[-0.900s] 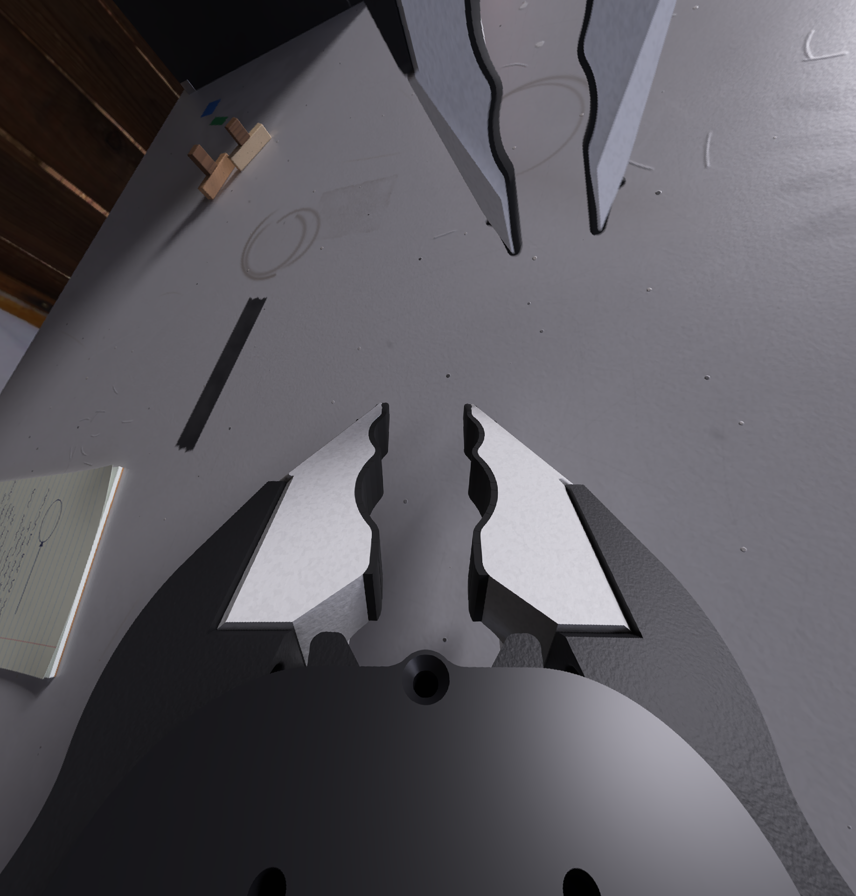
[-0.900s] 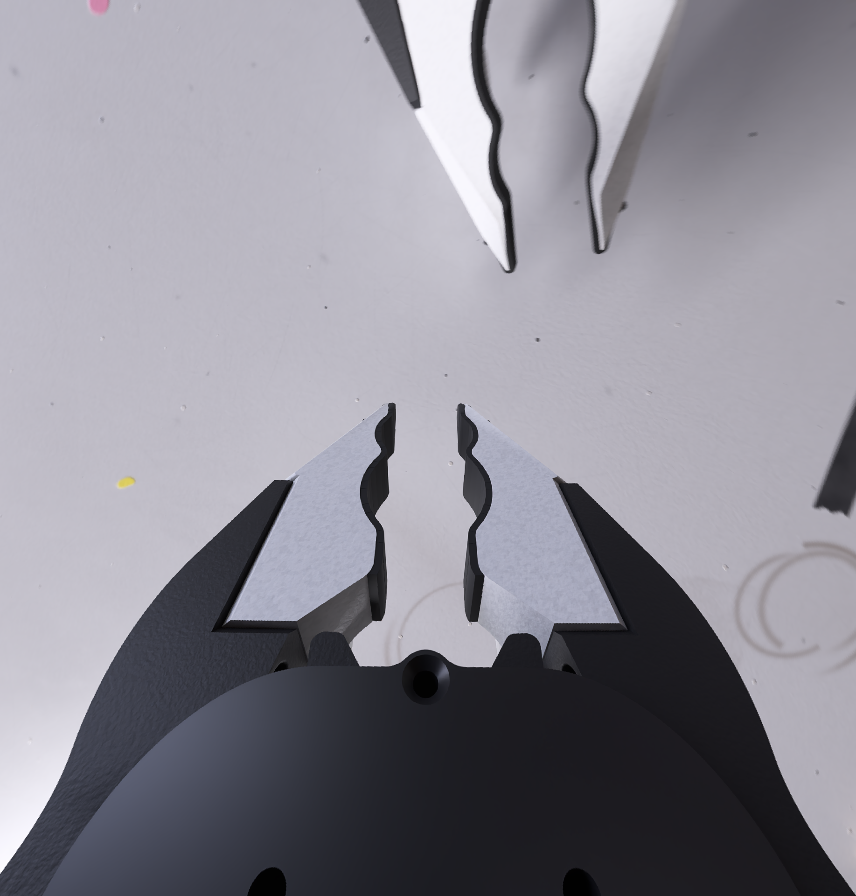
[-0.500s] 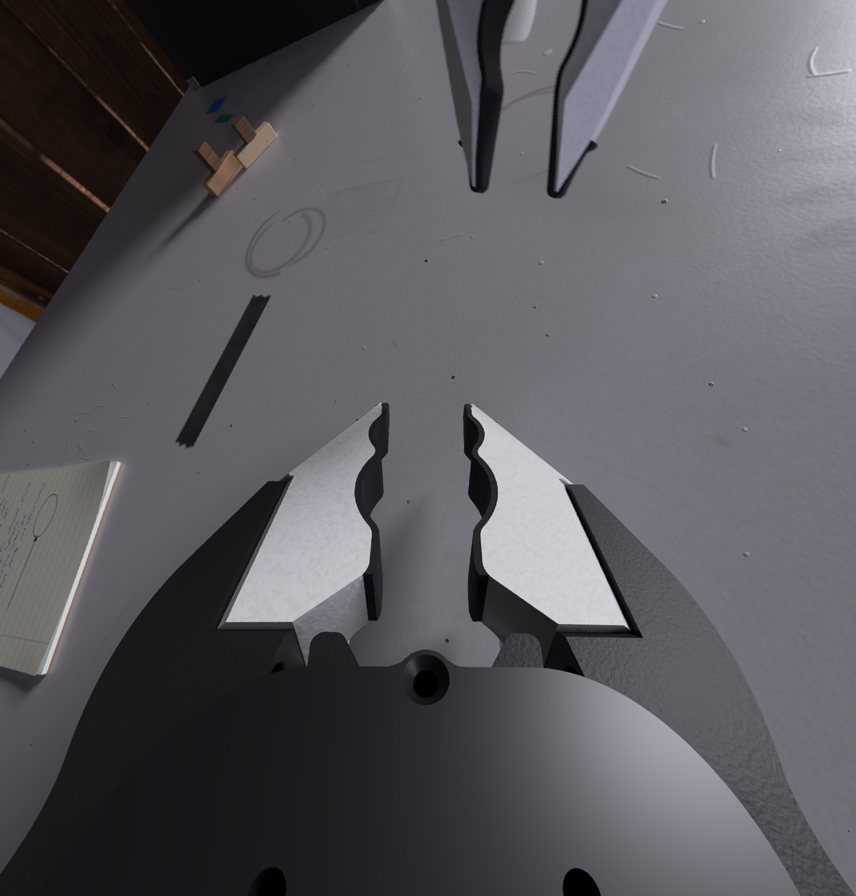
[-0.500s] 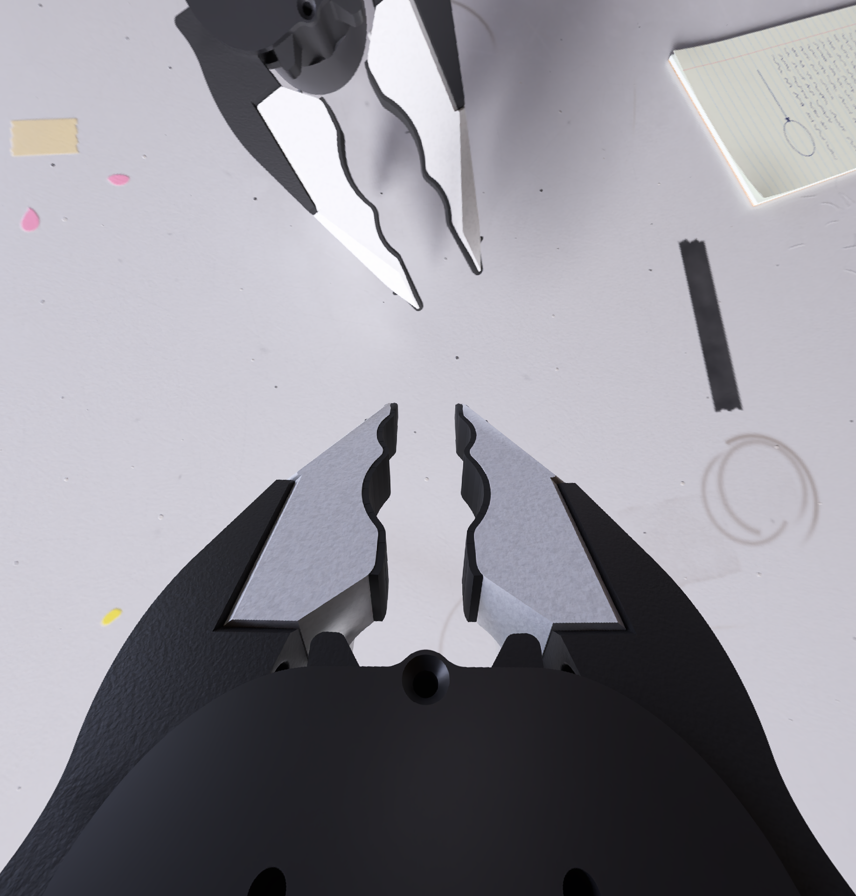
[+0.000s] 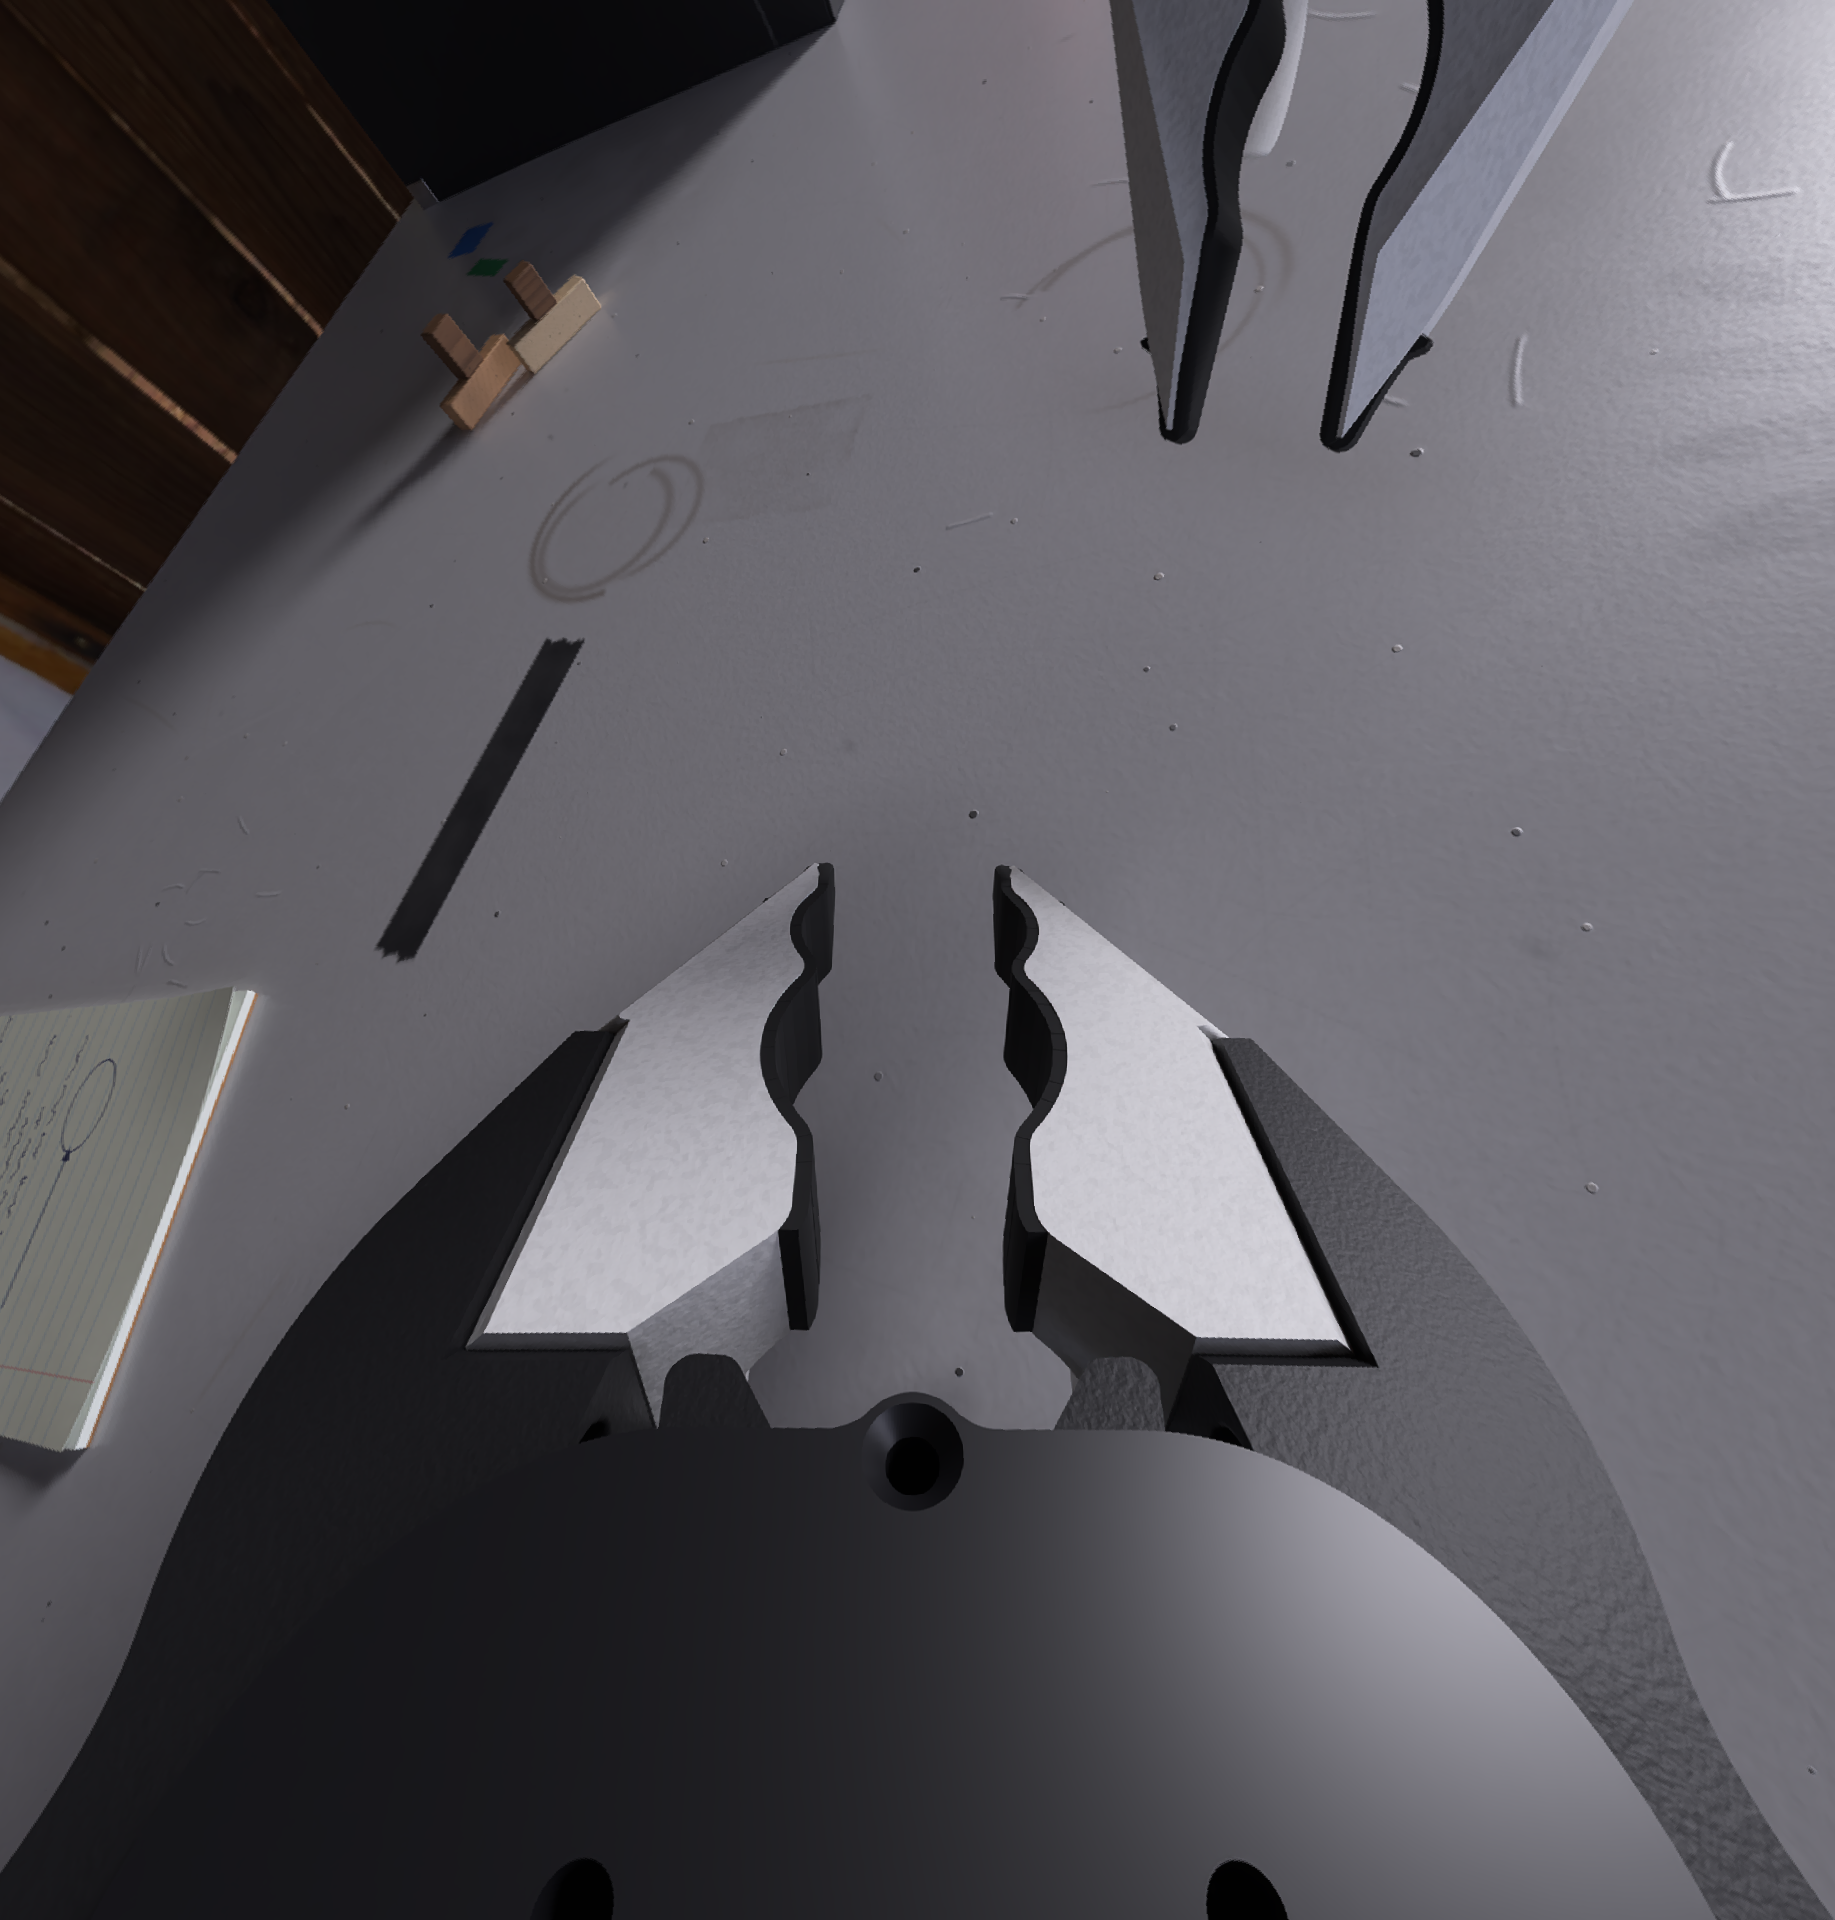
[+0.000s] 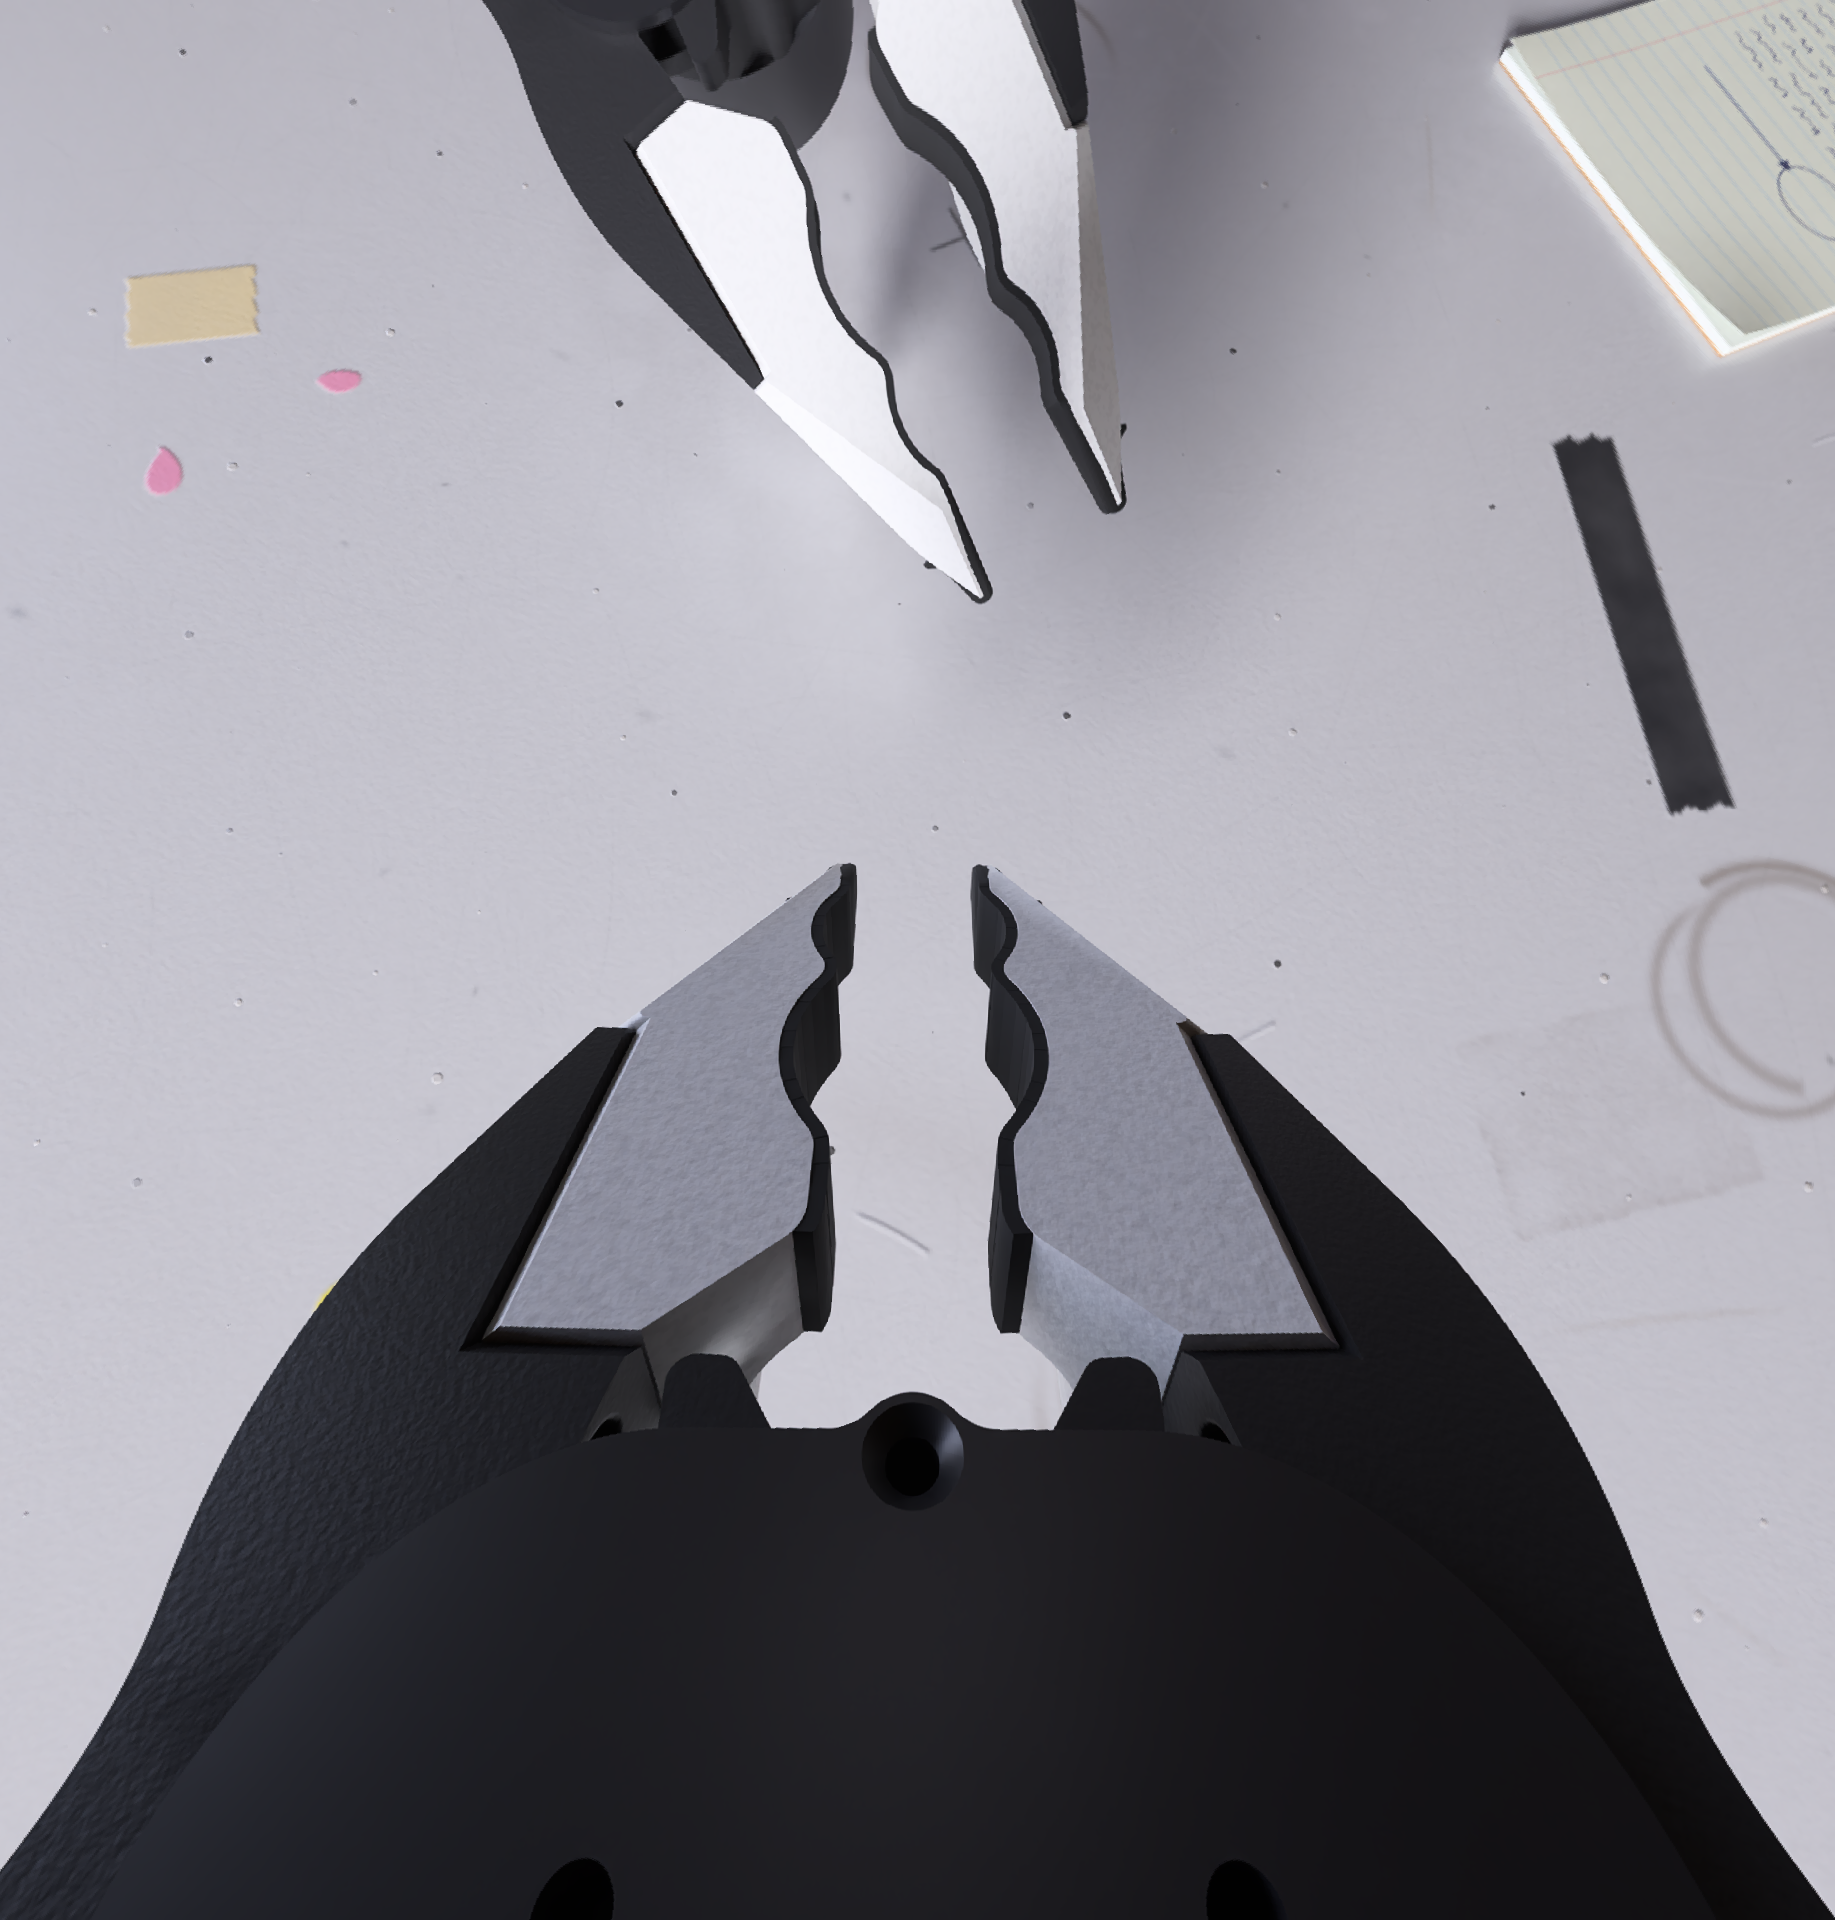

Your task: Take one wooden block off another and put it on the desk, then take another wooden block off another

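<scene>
A small cluster of wooden blocks [image 5: 513, 343] stands near the desk's far left edge in the left wrist view, with pale and tan pieces stacked across each other. My left gripper [image 5: 913, 883] is open and empty above the bare grey desk [image 5: 1308, 831], far from the blocks. My right gripper [image 6: 913, 883] is open and empty too. Each shows in the other's view: the right gripper [image 5: 1256, 436] at the top, the left gripper [image 6: 1048, 551] at the top. The blocks do not show in the right wrist view.
A lined notepad [image 5: 61, 1216] lies at the left, also in the right wrist view [image 6: 1723, 156]. A black tape strip [image 5: 482, 800] and ring stains [image 5: 617, 525] mark the desk. A dark box [image 5: 539, 73] and brown wooden floor [image 5: 113, 312] lie beyond the edge. A tan tape patch [image 6: 191, 304] and pink spots [image 6: 163, 473] lie left.
The right gripper has drawn back and shifted, so the left gripper, notepad and tape strip came into its view. The left gripper has barely moved. Both stay open.
</scene>
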{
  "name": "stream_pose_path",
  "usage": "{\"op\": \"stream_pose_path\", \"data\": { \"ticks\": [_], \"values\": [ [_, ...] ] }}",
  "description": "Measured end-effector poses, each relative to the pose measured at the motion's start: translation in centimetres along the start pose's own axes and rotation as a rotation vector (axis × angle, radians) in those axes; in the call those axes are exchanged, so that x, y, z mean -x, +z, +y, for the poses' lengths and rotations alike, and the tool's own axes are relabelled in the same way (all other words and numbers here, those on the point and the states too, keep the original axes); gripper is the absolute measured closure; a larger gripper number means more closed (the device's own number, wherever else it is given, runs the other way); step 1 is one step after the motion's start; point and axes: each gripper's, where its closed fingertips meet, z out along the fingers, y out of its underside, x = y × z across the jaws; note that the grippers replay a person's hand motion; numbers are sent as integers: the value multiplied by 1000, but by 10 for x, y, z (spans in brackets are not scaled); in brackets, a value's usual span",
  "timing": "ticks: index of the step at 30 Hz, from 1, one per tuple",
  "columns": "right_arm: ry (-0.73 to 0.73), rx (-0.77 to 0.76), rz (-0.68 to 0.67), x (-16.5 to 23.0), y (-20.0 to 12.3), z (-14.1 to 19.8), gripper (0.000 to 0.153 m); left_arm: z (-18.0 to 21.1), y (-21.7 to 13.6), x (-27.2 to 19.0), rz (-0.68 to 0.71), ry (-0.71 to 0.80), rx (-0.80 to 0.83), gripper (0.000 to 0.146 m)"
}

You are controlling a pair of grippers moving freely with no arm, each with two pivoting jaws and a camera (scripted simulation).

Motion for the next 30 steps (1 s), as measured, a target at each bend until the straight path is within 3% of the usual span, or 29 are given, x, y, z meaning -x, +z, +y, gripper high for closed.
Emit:
{"op": "stream_pose_path", "data": {
  "ticks": [30],
  "values": [
    [44, 15, 27, -7, 3, 19, 133, 0, 0, 0, 3, -1, 3, 116]
  ]
}}
